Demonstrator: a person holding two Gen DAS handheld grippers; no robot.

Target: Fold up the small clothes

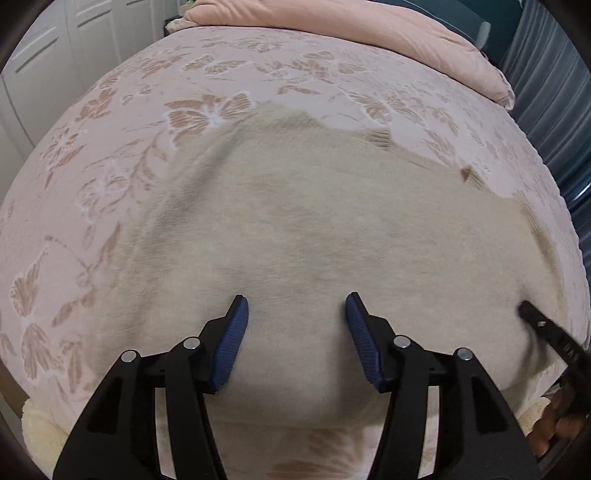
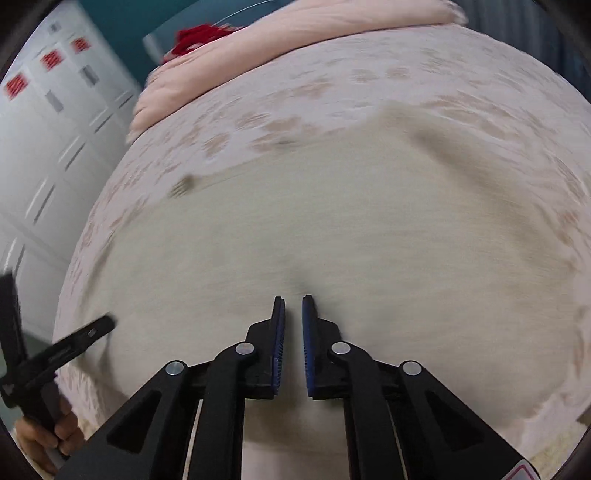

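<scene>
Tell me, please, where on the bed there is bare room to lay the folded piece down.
Free: the floral pink bedspread left of the beige knitted garment, and the strip between it and the plain pink duvet. Crowded: the near edge, where both grippers work.

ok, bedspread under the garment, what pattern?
Pale pink bedspread with tan butterfly and leaf motifs; sharpest in the left wrist view. The garment is plain beige.

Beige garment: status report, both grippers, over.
Left gripper open above beige garment. Right gripper nearly shut, pinching a crease. Garment flat on floral bedspread; nothing obstructing.
</scene>
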